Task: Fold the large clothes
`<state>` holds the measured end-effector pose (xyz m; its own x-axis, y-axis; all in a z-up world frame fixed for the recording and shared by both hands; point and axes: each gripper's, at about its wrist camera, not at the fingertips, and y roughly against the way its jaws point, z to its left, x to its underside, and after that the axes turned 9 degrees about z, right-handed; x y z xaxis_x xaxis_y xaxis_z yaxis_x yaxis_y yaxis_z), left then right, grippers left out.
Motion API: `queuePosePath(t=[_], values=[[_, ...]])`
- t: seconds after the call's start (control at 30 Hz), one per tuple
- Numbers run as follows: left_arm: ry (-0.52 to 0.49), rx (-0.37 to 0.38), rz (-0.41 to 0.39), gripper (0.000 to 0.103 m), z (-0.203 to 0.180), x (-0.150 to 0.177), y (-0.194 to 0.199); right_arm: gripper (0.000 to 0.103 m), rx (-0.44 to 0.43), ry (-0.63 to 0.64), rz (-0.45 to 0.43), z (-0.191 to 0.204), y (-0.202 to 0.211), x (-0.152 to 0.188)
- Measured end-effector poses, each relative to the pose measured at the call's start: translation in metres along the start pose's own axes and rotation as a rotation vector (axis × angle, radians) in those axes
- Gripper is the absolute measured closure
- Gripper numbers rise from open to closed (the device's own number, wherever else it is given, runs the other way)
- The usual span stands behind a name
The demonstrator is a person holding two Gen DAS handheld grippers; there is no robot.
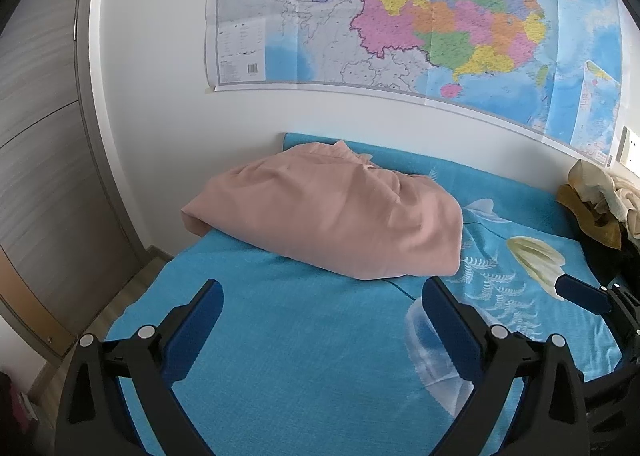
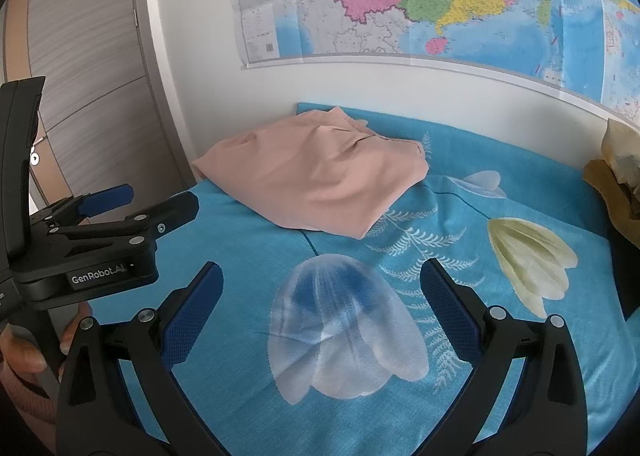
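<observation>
A pink garment lies folded into a soft, puffy bundle with a few creases on top. It sits at the far end of the bed, near the wall, and its left corner hangs a little over the bed's edge. The cloth looks thin and smooth.

Under it is a bright blue bedsheet with a fine woven look. It has big pale tulip flowers and white fern leaves printed on it.

The left gripper hangs over the bare sheet, close to the bundle but not touching it. Its two blue padded fingers are spread wide and hold nothing. The right gripper is also spread wide and empty, above the white tulip.

A big colourful map is stuck on the white wall behind the bed. A grey wooden wardrobe stands at the left. A heap of yellow and cream clothes lies at the right edge of the bed.
</observation>
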<state>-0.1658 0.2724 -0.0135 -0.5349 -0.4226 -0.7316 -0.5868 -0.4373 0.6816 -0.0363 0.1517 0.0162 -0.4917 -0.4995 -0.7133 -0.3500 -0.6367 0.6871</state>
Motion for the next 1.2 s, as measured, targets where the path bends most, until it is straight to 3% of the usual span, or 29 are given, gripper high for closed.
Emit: queuePosePath(t=[1.2], values=[[0.000,-0.006,0.002,0.006,-0.0058,0.0047,0.0023,0.006,-0.005,-0.001,0.002,0.0000,-0.0004,0.0018]])
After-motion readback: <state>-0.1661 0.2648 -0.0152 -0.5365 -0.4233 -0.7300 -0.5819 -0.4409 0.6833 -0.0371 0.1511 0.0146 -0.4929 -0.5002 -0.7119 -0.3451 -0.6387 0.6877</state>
